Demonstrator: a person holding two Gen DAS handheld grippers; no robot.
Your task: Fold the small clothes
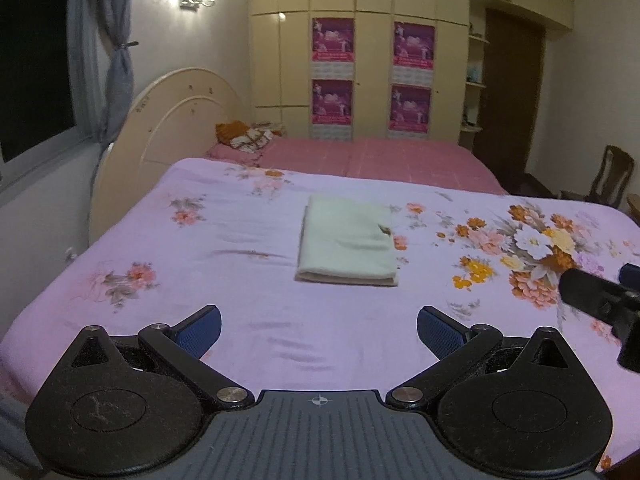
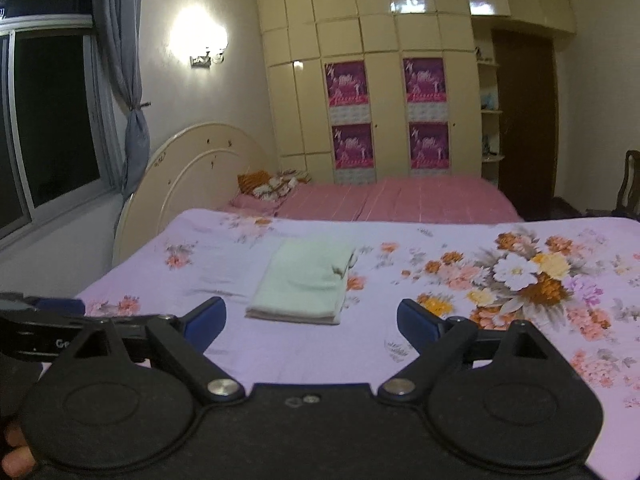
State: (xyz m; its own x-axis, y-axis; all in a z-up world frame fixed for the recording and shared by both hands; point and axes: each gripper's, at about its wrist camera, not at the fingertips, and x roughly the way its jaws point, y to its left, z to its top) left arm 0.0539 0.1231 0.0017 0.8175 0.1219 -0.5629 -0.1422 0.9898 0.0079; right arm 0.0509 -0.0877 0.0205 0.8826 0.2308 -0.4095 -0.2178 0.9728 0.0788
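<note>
A pale green garment (image 1: 346, 238) lies folded into a neat rectangle on the lilac floral bedsheet (image 1: 224, 216). It also shows in the right wrist view (image 2: 302, 282). My left gripper (image 1: 319, 330) is open and empty, held above the sheet a short way in front of the garment. My right gripper (image 2: 311, 322) is open and empty, just in front of and to the right of the garment. The right gripper's body shows at the right edge of the left wrist view (image 1: 600, 300). The left gripper's body shows at the left edge of the right wrist view (image 2: 40, 320).
A second bed with a pink cover (image 1: 380, 158) stands behind, with a pillow and patterned cloth (image 1: 248, 136) at its head. A cream headboard (image 1: 168, 128), wardrobe (image 1: 360, 40), window (image 1: 36, 60) and dark chair (image 1: 612, 176) surround the beds.
</note>
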